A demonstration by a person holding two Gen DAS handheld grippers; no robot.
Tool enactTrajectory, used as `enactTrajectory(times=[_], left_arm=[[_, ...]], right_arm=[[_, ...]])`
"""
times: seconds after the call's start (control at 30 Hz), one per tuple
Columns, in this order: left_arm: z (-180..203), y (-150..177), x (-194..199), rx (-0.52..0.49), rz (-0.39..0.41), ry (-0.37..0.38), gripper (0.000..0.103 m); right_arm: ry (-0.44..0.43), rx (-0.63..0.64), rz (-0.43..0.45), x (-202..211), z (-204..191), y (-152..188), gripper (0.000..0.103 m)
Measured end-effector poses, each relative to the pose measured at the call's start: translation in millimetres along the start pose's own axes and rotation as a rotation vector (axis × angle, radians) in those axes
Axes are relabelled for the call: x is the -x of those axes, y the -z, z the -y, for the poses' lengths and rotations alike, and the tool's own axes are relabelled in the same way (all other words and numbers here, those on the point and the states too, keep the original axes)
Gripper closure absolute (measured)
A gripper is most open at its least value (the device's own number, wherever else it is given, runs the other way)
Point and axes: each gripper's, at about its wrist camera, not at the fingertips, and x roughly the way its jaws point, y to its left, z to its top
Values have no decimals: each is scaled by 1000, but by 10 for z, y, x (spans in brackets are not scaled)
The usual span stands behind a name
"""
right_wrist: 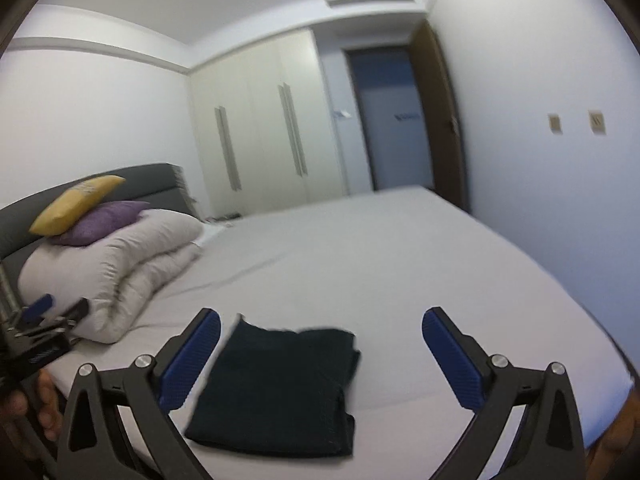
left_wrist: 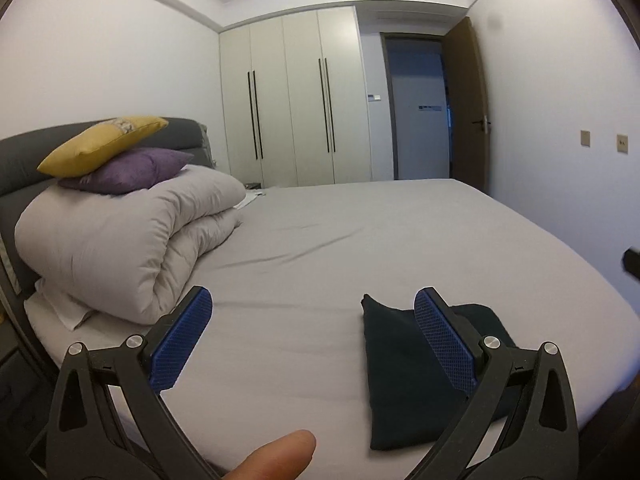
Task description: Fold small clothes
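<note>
On the grey bed sheet (right_wrist: 400, 248), the dark folded cloth garment (right_wrist: 276, 388) is lying flat while the left gripper (left_wrist: 314, 344) and right gripper (right_wrist: 322, 356) are hovering spread wide, empty; a low pass risks snagging and undoing the fold.

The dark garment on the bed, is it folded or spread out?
Folded: the dark garment lies as a compact rectangle with stacked layers at its edges on the bed.

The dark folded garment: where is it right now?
The dark folded garment lies on the bed near its front edge, right of the rolled duvet.
</note>
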Motion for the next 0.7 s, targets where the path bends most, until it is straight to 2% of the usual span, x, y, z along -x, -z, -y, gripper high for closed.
enactTrajectory(times=[0.13, 0.23, 0.27, 0.33, 0.4, 0.5, 0.6, 0.7], left_arm=[[-225, -24, 118, 26, -104, 45, 0], [-6, 139, 135, 32, -198, 98, 0], [94, 231, 112, 31, -226, 126, 0], [261, 391, 93, 14, -276, 159, 0], [398, 525, 58, -16, -317, 159, 0], [525, 685, -15, -35, -381, 140, 0], [486, 797, -203, -26, -412, 135, 0], [471, 860, -338, -19, -432, 126, 0]], right_arm=[[-23, 39, 30, 265, -149, -208, 0], [-63, 54, -15, 314, -226, -256, 0], [-77, 59, -60, 279, -245, -239, 0], [-44, 58, -122, 197, -248, -169, 0], [52, 75, -218, -6, -255, -14, 0], [109, 39, -345, -237, -183, 181, 0], [103, -38, -420, -379, -64, 293, 0], [119, -50, -453, -459, -22, 316, 0]])
